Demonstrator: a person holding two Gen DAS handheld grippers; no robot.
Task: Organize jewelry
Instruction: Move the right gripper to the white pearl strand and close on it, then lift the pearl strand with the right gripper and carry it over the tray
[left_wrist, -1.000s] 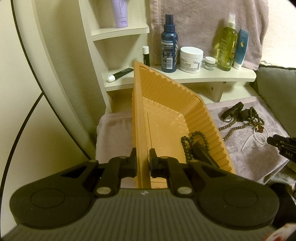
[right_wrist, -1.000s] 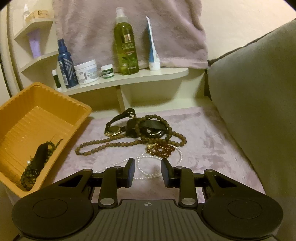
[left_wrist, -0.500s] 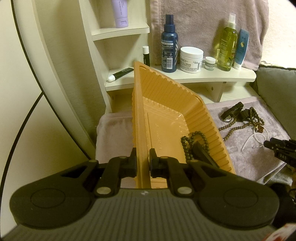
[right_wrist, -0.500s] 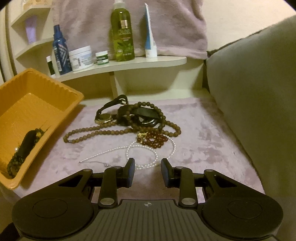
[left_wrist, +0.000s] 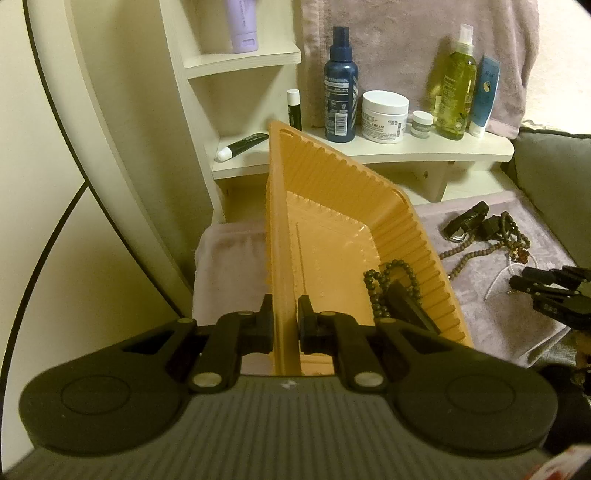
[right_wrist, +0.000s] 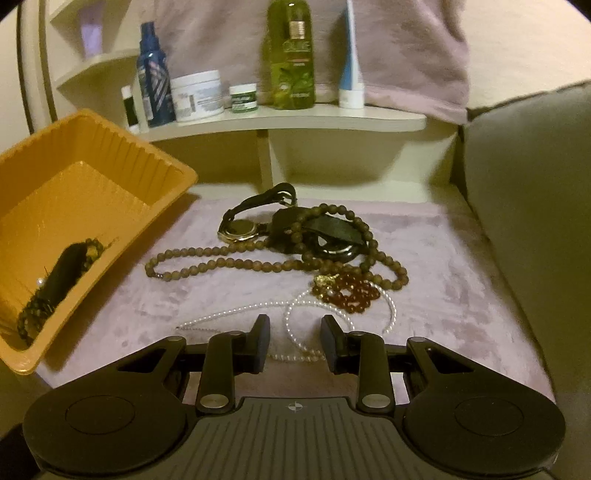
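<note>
Our left gripper pinches the near wall of one orange tray holding a dark bead strand, our right gripper hangs open over one pearl necklace, with two watches and a brown bead necklace beyond on the cloth.

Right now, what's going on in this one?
A person is sorting jewelry into an orange tray. The left tongs are shut on the tray's rim, holding it tilted; a dark bead bracelet already lies inside. The right tongs are open, low over the pearl necklace on the pink towel. A watch and brown bead necklace wait beyond.
</note>
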